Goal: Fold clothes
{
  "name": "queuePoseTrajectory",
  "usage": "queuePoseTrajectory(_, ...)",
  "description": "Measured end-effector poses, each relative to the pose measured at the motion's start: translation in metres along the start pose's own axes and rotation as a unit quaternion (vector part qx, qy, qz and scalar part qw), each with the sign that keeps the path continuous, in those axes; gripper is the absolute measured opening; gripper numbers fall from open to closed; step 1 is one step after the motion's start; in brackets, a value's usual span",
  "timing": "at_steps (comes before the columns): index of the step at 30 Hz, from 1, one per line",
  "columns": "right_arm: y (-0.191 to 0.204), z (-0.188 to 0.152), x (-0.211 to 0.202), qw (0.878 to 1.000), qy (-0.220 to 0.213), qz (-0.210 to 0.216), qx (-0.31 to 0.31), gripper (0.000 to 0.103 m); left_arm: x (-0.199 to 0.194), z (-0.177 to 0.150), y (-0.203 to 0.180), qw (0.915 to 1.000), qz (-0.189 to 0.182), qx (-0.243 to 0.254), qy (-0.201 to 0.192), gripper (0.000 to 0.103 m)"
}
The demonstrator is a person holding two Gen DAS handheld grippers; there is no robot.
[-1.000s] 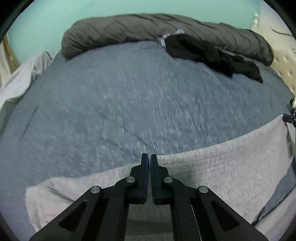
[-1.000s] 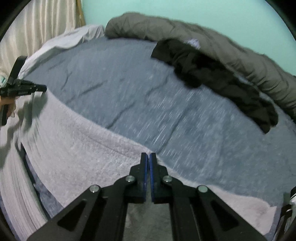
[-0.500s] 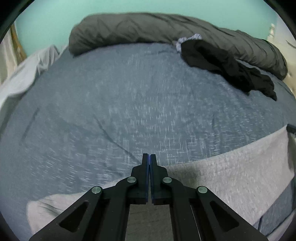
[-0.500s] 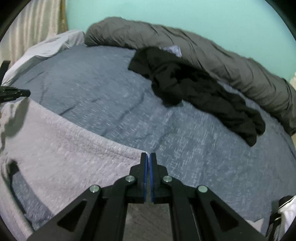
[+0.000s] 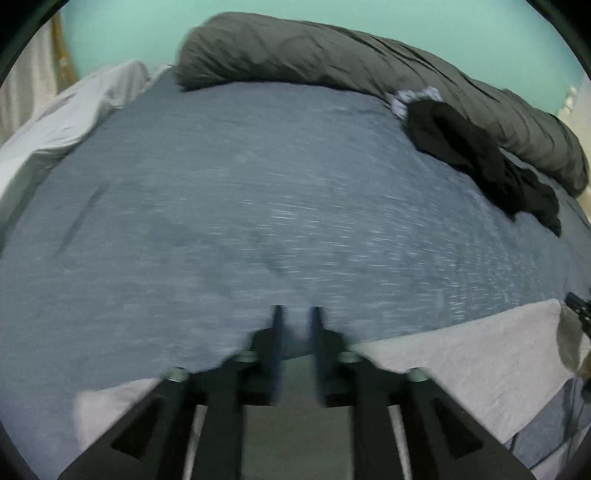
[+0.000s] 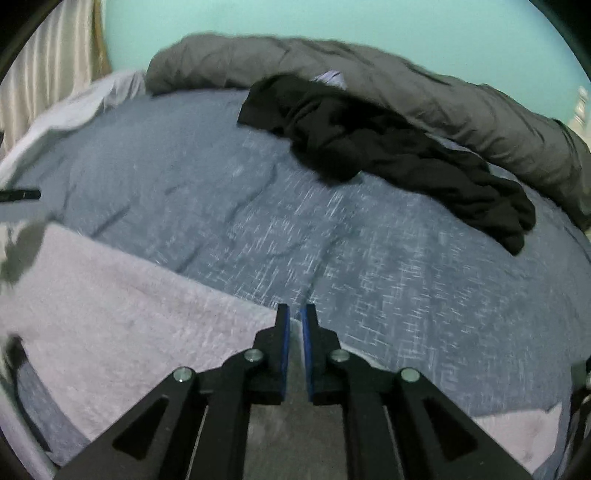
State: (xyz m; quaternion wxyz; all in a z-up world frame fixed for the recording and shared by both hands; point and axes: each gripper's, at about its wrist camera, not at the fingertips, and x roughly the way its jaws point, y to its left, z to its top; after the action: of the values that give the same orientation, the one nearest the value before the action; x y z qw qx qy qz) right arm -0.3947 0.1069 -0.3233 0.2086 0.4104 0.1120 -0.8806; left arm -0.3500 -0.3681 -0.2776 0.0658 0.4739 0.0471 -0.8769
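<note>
1. left gripper [image 5: 296,314]: jaws parted with a clear gap, nothing between them; view blurred. tips sit just over the far edge of the grey garment [image 5: 461,369].
2. right gripper [image 6: 295,312]: jaws slightly apart, a narrow gap showing, not clamped on anything; tips at the far edge of the grey garment [image 6: 122,317].
3. grey garment: light grey, fuzzy cloth, spread flat along the near side of the bed sheet [image 5: 258,192], its far edge running as one straight line between the two grippers.
4. bed sheet: blue-grey, flecked, mildly creased; bare across the middle beyond the garment.
5. black garment [image 6: 388,147]: crumpled heap on the sheet's far right part, well apart from the grey garment.
6. duvet [image 5: 369,62]: dark grey, rolled along the sheet's far edge, touching the black garment.
7. pale cloth [image 5: 66,122]: bunched at the sheet's far left edge.
8. wall [image 6: 332,22]: turquoise, beyond the duvet.
</note>
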Motion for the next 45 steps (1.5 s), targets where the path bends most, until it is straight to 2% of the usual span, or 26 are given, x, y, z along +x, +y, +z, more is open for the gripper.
queuePoseTrajectory(1, -0.001, -0.002, -0.007, 1.000, -0.006, 0.003, 0.005, 0.009, -0.004, -0.003, 0.010, 1.0000, 0.009, -0.003, 0.003, 0.050)
queuePoseTrajectory(5, 0.000, -0.010, -0.028, 1.000, -0.014, 0.015, 0.020, 0.014, -0.010, -0.019, 0.048, 0.9981, 0.058, -0.009, 0.022, 0.050)
queuePoseTrajectory(11, 0.011, -0.032, -0.048, 0.998, -0.025, 0.053, 0.025, 0.014, 0.001, -0.043, 0.095, 0.9940, 0.073, -0.055, 0.060, 0.060)
queuePoseTrajectory(12, 0.015, -0.036, -0.051, 0.998, -0.025, 0.058, 0.022, 0.014, 0.006, -0.047, 0.099, 0.9932, 0.071, -0.062, 0.068, 0.062)
queuePoseTrajectory(15, 0.024, -0.045, -0.051, 0.998, -0.017, 0.065, 0.013, 0.014, 0.017, -0.058, 0.105, 0.9923, 0.034, -0.084, 0.084, 0.062)
queuePoseTrajectory(18, 0.026, -0.048, -0.049, 0.998, -0.013, 0.063, 0.010, 0.014, 0.021, -0.064, 0.106, 0.9919, 0.013, -0.095, 0.084, 0.062)
queuePoseTrajectory(20, 0.025, -0.047, -0.048, 0.998, -0.013, 0.064, 0.015, 0.014, 0.022, -0.067, 0.104, 0.9920, 0.009, -0.093, 0.085, 0.048)
queuePoseTrajectory(21, 0.025, -0.047, -0.047, 0.998, -0.014, 0.066, 0.019, 0.014, 0.022, -0.068, 0.103, 0.9924, 0.009, -0.088, 0.086, 0.028)
queuePoseTrajectory(22, 0.024, -0.048, -0.047, 0.997, -0.014, 0.068, 0.022, 0.014, 0.020, -0.068, 0.100, 0.9931, 0.012, -0.080, 0.084, 0.019)
queuePoseTrajectory(25, 0.024, -0.049, -0.047, 0.997, -0.013, 0.068, 0.024, 0.014, 0.005, -0.063, 0.092, 0.9961, 0.028, -0.059, 0.059, 0.015)
queuePoseTrajectory(29, 0.021, -0.050, -0.049, 0.997, -0.017, 0.067, 0.028, 0.014, -0.034, -0.046, 0.085, 0.9965, 0.069, -0.043, -0.019, 0.013)
queuePoseTrajectory(31, 0.018, -0.051, -0.052, 0.997, -0.021, 0.067, 0.035, 0.014, -0.051, -0.038, 0.078, 0.9942, 0.084, -0.032, -0.059, 0.013)
queuePoseTrajectory(33, 0.014, -0.051, -0.053, 0.996, -0.023, 0.068, 0.045, 0.014, -0.056, -0.031, 0.074, 0.9920, 0.096, -0.021, -0.080, 0.013)
queuePoseTrajectory(34, 0.013, -0.051, -0.053, 0.996, -0.022, 0.069, 0.048, 0.014, -0.051, -0.030, 0.074, 0.9922, 0.098, -0.020, -0.073, 0.014)
queuePoseTrajectory(37, 0.009, -0.051, -0.054, 0.996, -0.023, 0.070, 0.057, 0.014, -0.016, -0.038, 0.083, 0.9946, 0.098, -0.035, -0.003, 0.021)
queuePoseTrajectory(38, 0.008, -0.051, -0.055, 0.995, -0.023, 0.070, 0.060, 0.014, -0.008, -0.043, 0.084, 0.9938, 0.104, -0.037, 0.007, 0.021)
queuePoseTrajectory(41, 0.006, -0.052, -0.058, 0.995, -0.023, 0.075, 0.060, 0.014, -0.003, -0.056, 0.089, 0.9939, 0.101, -0.042, 0.016, 0.028)
queuePoseTrajectory(45, 0.006, -0.056, -0.059, 0.996, -0.018, 0.078, 0.048, 0.014, -0.011, -0.058, 0.104, 0.9941, 0.086, -0.066, 0.007, 0.042)
